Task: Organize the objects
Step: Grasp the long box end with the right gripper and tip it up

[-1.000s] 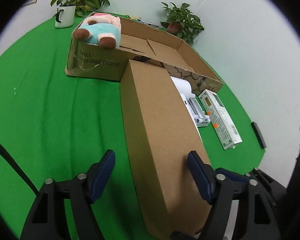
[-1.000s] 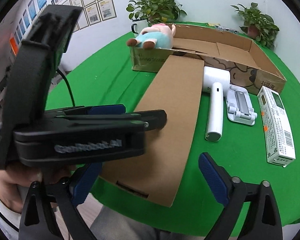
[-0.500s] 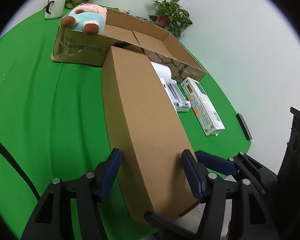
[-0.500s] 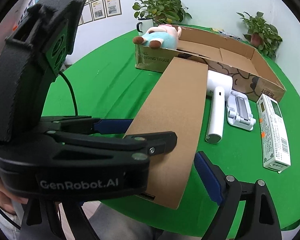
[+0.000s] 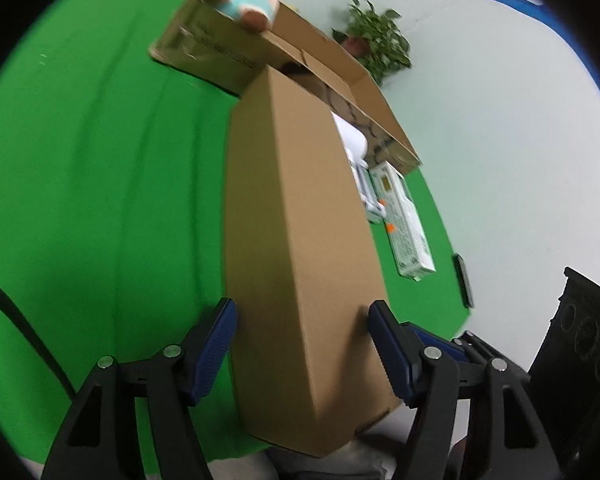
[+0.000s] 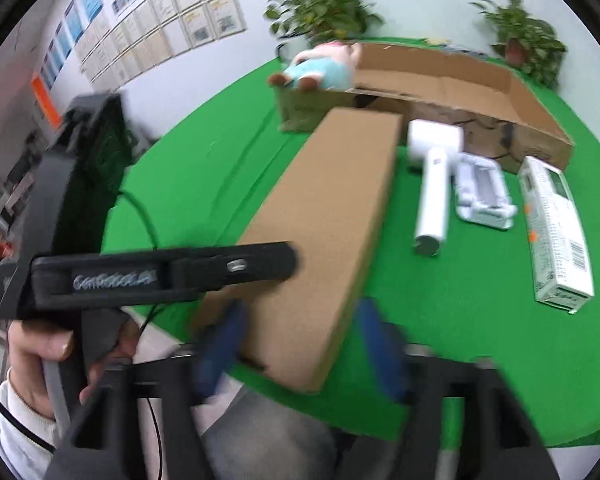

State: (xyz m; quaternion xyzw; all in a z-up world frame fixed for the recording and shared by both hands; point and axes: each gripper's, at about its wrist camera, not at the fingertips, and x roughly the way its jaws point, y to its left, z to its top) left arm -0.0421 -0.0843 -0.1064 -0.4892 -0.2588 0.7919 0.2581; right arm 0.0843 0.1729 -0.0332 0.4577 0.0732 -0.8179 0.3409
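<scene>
A long closed brown cardboard box (image 5: 296, 240) lies on the green table, its near end past the table's front edge. My left gripper (image 5: 304, 320) straddles that near end, with the blue pads against both sides. In the right wrist view the same box (image 6: 324, 216) lies ahead. My right gripper (image 6: 300, 340) is open around the box's near end, blurred, with the left gripper's body (image 6: 160, 276) just left of it. A large open cardboard tray (image 6: 460, 88) stands at the back with a plush toy (image 6: 320, 68) on its left corner.
Right of the long box lie a white hair dryer (image 6: 434, 184), a white folding stand (image 6: 482, 196) and a white-green carton (image 6: 552, 228). A small black bar (image 5: 462, 280) lies near the right table edge. Potted plants (image 6: 520, 40) stand behind the tray.
My left gripper has narrowed from wide open onto the box's near end, and the box's near end has risen. My right gripper has moved in toward the box's near end.
</scene>
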